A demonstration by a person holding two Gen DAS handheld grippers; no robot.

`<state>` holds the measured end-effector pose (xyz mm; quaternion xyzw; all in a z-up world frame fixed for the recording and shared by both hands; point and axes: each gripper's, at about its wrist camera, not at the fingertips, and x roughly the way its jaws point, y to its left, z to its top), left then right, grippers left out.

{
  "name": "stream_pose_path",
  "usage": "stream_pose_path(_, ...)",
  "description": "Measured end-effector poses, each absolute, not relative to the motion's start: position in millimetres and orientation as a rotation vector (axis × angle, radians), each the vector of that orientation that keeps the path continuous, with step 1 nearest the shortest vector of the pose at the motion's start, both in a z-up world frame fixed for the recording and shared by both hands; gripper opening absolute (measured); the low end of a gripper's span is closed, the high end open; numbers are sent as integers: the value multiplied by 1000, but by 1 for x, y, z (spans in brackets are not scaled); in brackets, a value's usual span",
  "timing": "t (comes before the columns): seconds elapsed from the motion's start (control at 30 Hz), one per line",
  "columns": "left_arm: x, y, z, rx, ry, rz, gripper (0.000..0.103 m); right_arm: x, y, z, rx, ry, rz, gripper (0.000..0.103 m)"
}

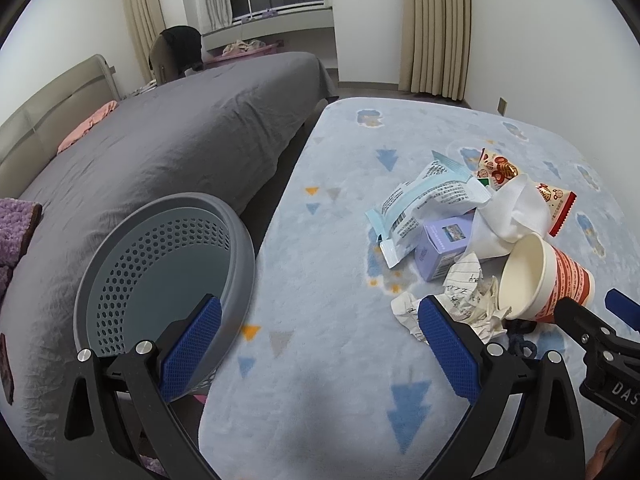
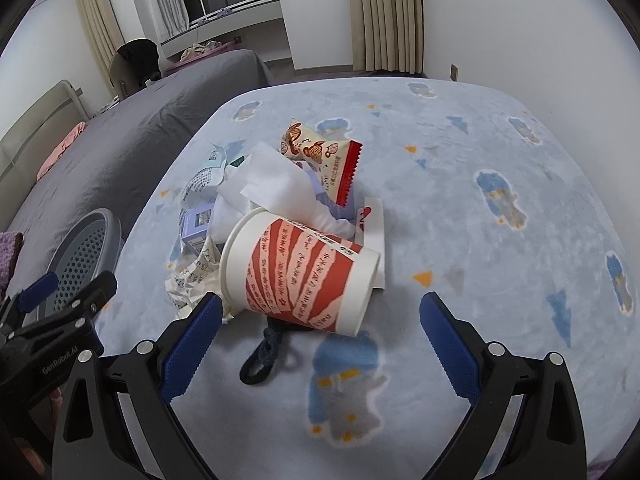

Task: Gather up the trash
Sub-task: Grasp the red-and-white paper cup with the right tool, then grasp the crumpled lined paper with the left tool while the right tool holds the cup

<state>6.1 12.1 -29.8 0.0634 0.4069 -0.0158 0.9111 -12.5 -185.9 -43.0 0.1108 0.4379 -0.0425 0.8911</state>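
A pile of trash lies on the light blue patterned rug (image 2: pixel 460 184). It holds a red-and-white paper cup (image 2: pixel 304 272) on its side, crumpled written paper (image 2: pixel 192 276), a white tissue (image 2: pixel 272 184), a red snack wrapper (image 2: pixel 324 156), a purple box (image 1: pixel 444 244) and a blue-white packet (image 1: pixel 432 196). A black hair tie (image 2: pixel 260 356) lies in front of the cup. My right gripper (image 2: pixel 320 340) is open just short of the cup, holding nothing. My left gripper (image 1: pixel 320 344) is open and empty, between the pile and the grey perforated basket (image 1: pixel 160 264).
A bed with a grey cover (image 1: pixel 168 148) runs along the rug's left edge, and the basket leans tilted against it. A white card with a red heart (image 2: pixel 374 232) lies behind the cup. Curtains and a wall stand beyond the rug's far edge.
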Motion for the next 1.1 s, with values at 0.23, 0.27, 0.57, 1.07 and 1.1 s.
stream_pose_path(0.23, 9, 19, -30, 122, 841, -27, 97, 4, -179, -48, 259, 920, -114, 94)
stream_pose_path(0.27, 9, 19, -30, 123, 841, -27, 97, 6, -179, -49, 262, 923, -116, 94)
stream_pose_path(0.57, 8, 21, -30, 120, 841, -38, 97, 20, -176, -61, 287, 952, -148, 94)
stream_pose_path(1.07, 7, 10, -32, 121, 842, -74, 97, 14, -190, -63, 323, 929, -80, 83)
stream_pose_path(1.1, 6, 9, -32, 121, 842, -78, 97, 11, -190, -61, 319, 925, -80, 83)
